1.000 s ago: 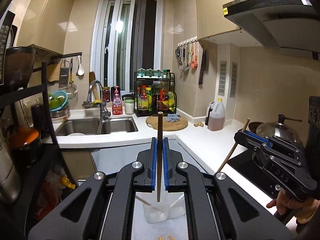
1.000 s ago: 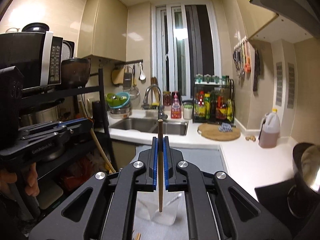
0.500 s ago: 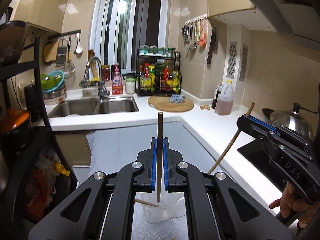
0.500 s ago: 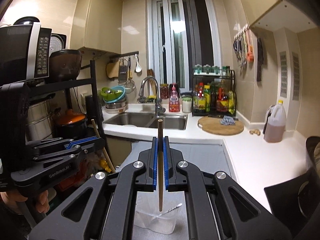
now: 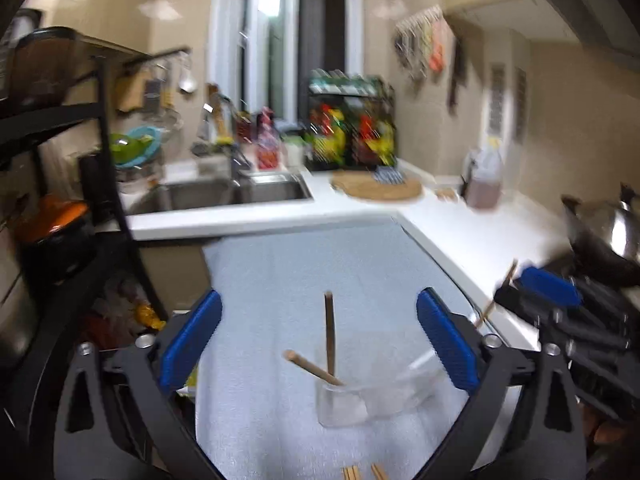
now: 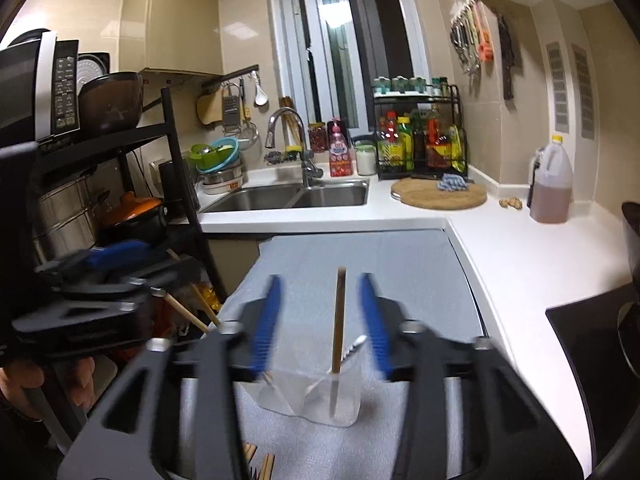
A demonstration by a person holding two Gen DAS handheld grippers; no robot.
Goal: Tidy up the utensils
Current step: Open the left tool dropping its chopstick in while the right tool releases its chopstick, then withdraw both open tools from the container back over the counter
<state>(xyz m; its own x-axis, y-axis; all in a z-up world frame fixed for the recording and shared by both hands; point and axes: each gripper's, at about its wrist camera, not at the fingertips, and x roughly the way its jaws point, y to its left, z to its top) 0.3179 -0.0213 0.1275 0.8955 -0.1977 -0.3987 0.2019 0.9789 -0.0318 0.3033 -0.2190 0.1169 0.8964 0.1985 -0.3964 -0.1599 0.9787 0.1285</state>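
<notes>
A clear plastic cup (image 5: 362, 400) stands on the pale blue mat (image 5: 320, 280). A dark chopstick (image 5: 329, 332) stands in it between my open left gripper (image 5: 319, 344), beside a lighter chopstick (image 5: 312, 368) that leans left. In the right wrist view, my right gripper (image 6: 324, 324) is open around another chopstick (image 6: 338, 320) standing in the same cup (image 6: 316, 398). A thin clear utensil (image 6: 354, 348) also sits in the cup. More chopstick ends (image 6: 260, 464) lie on the mat near the front edge.
A white counter (image 6: 520, 256) runs along the right, with a round wooden board (image 6: 438, 194), an oil jug (image 6: 550, 184) and a wok (image 5: 608, 240). A sink (image 6: 292, 196) is at the back. A black shelf rack (image 6: 120, 160) stands on the left.
Both grippers have opened and let go of their chopsticks, which now stand in the cup. Both cameras have tilted down toward the cup.
</notes>
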